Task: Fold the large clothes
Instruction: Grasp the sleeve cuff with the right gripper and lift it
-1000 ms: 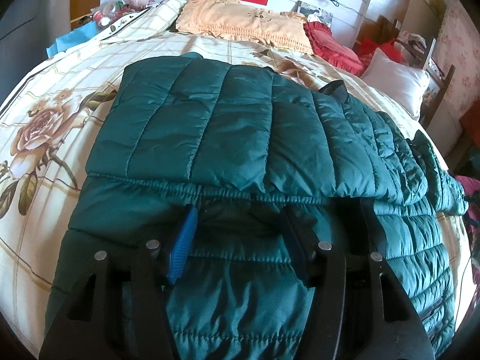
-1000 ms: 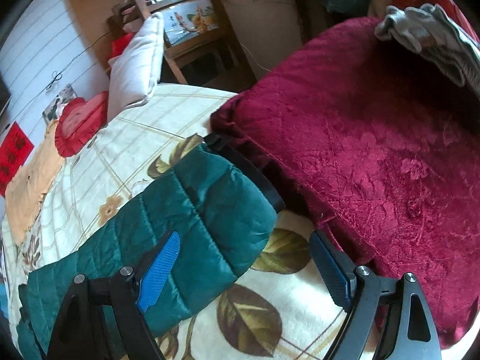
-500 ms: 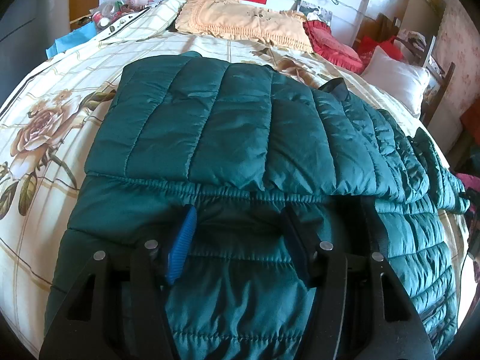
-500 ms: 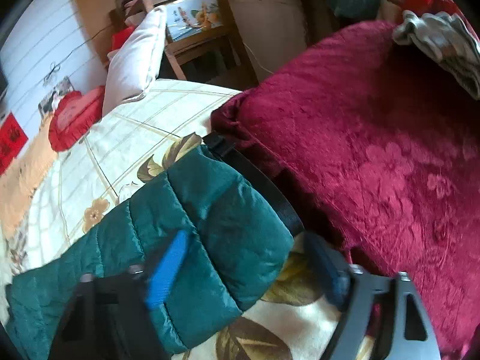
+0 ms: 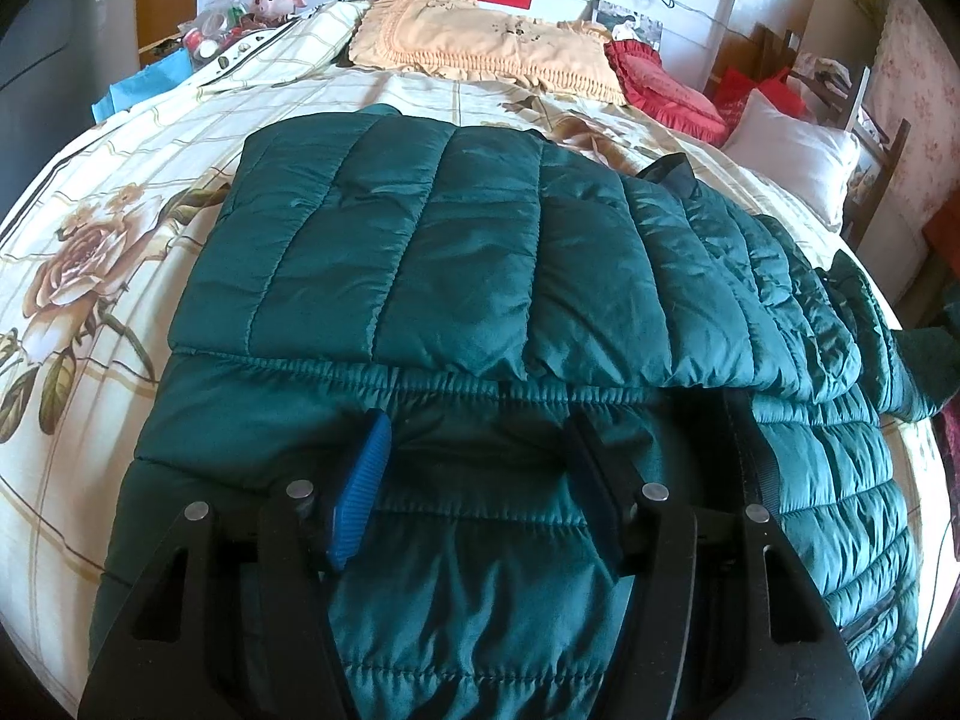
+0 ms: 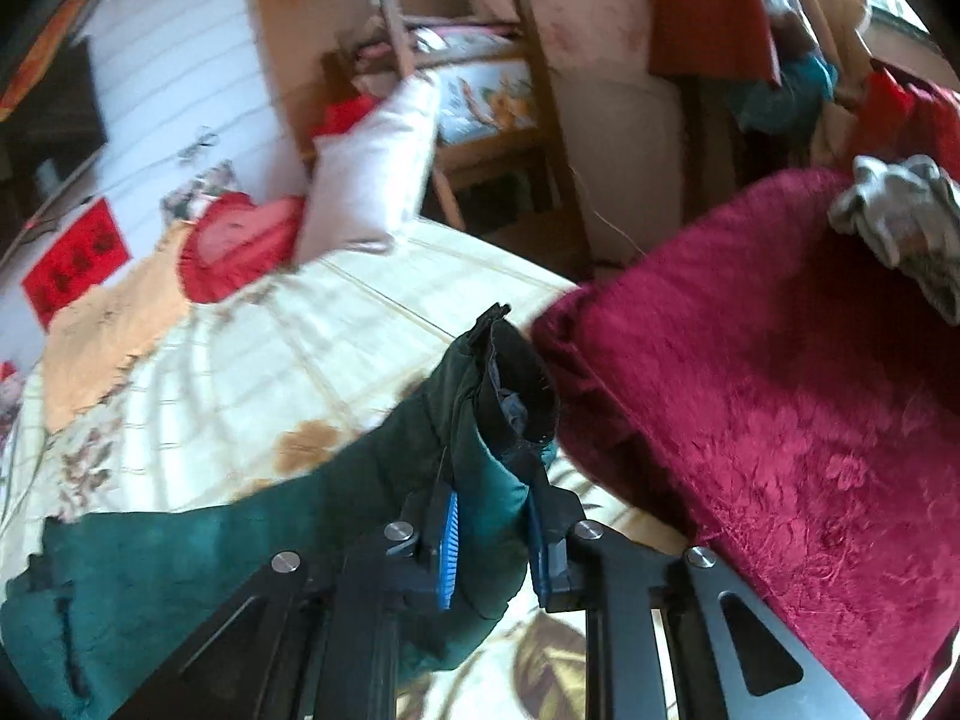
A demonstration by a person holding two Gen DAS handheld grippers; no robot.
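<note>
A large dark green quilted jacket point(image 5: 456, 264) lies spread on the floral bed point(image 5: 84, 240), one side folded over the body. My left gripper point(image 5: 480, 450) is open, its jaws resting on the jacket's near part with fabric between them. My right gripper point(image 6: 495, 516) is shut on the jacket's sleeve point(image 6: 486, 438) near the black cuff point(image 6: 516, 372), and holds it lifted above the bed point(image 6: 252, 372). The sleeve's far end also shows at the right in the left wrist view point(image 5: 918, 360).
A crimson velvet blanket point(image 6: 780, 420) lies at the bed's right edge with a grey cloth point(image 6: 906, 222) on it. Pillows point(image 5: 492, 48) and a red cushion point(image 5: 660, 84) lie at the headboard. A white pillow point(image 6: 372, 162) leans by a wooden chair point(image 6: 480, 84).
My right gripper has closed on the sleeve end and lifted it off the bed. The left gripper has stayed still on the jacket.
</note>
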